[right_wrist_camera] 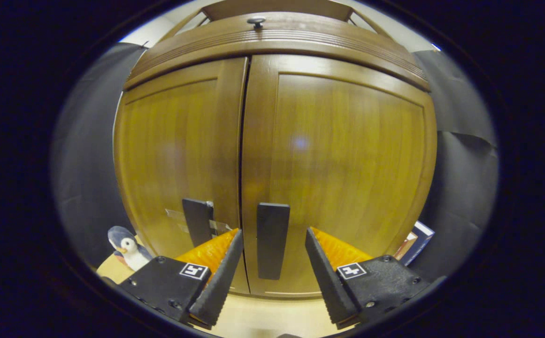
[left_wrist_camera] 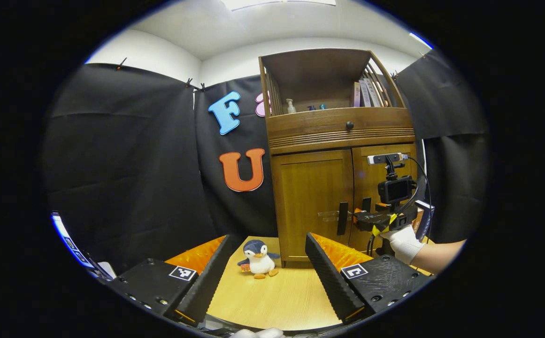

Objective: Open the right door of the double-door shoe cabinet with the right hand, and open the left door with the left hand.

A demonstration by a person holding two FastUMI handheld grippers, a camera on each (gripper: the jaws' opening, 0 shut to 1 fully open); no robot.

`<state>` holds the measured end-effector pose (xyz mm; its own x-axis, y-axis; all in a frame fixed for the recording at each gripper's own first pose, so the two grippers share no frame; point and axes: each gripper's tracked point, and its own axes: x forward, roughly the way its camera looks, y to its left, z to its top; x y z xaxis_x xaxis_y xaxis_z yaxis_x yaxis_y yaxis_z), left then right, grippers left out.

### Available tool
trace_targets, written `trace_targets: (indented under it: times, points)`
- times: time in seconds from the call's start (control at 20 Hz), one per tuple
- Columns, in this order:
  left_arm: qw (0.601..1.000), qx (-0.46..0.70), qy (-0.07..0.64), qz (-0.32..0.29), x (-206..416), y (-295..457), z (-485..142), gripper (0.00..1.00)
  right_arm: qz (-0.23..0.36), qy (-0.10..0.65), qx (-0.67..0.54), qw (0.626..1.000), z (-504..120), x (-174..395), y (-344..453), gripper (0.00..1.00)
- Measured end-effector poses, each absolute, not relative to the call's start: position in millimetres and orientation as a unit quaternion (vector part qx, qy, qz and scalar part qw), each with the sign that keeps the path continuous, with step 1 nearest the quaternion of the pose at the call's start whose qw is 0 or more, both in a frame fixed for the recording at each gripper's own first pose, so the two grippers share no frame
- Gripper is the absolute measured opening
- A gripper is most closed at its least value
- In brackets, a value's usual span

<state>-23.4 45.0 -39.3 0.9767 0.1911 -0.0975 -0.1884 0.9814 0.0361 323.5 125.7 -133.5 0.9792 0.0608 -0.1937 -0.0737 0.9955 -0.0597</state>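
The wooden shoe cabinet (left_wrist_camera: 338,136) stands on the table with both doors shut. In the right gripper view, the right door (right_wrist_camera: 347,178) and left door (right_wrist_camera: 173,150) meet at a centre seam. The right door's dark upright handle (right_wrist_camera: 272,239) stands between the fingers of my open right gripper (right_wrist_camera: 272,231), apart from both. The left door's handle (right_wrist_camera: 197,220) is just to its left. In the left gripper view, my left gripper (left_wrist_camera: 268,237) is open and well back from the cabinet. There a gloved hand (left_wrist_camera: 403,244) holds the right gripper (left_wrist_camera: 364,217) at the handles (left_wrist_camera: 342,218).
A small plush penguin (left_wrist_camera: 259,259) sits on the wooden table (left_wrist_camera: 277,300) left of the cabinet's foot. Books (right_wrist_camera: 415,241) lean beside the cabinet's right side. A drawer with a knob (left_wrist_camera: 349,125) and an open shelf holding bottles and books (left_wrist_camera: 366,94) sit above the doors.
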Motion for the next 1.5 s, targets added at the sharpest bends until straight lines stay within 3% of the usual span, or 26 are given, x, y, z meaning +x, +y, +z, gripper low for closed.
trace_targets:
  times: [0.05,0.2,0.45,0.8,1.5]
  points:
    - [0.994,0.015,0.051,0.098,-22.7,46.2,-39.6,0.96,0.034,0.1,-0.032,0.994,-136.9,327.0,124.7,0.8]
    - [0.993,0.016,0.054,0.101,-22.3,48.5,-42.0,1.0,0.035,0.109,-0.03,0.993,-141.6,331.5,126.8,0.68]
    - [0.993,0.015,0.054,0.103,-25.6,47.8,-42.5,0.96,0.034,0.109,-0.035,0.993,-148.2,338.9,133.3,0.39]
    - [0.994,0.013,0.048,0.101,-31.0,46.8,-40.9,0.96,0.036,0.116,-0.035,0.992,-147.8,333.2,131.4,0.35]
    - [0.997,0.001,0.049,0.057,-55.2,17.5,-49.8,0.96,0.054,0.117,-0.032,0.991,-153.9,231.5,90.5,0.33]
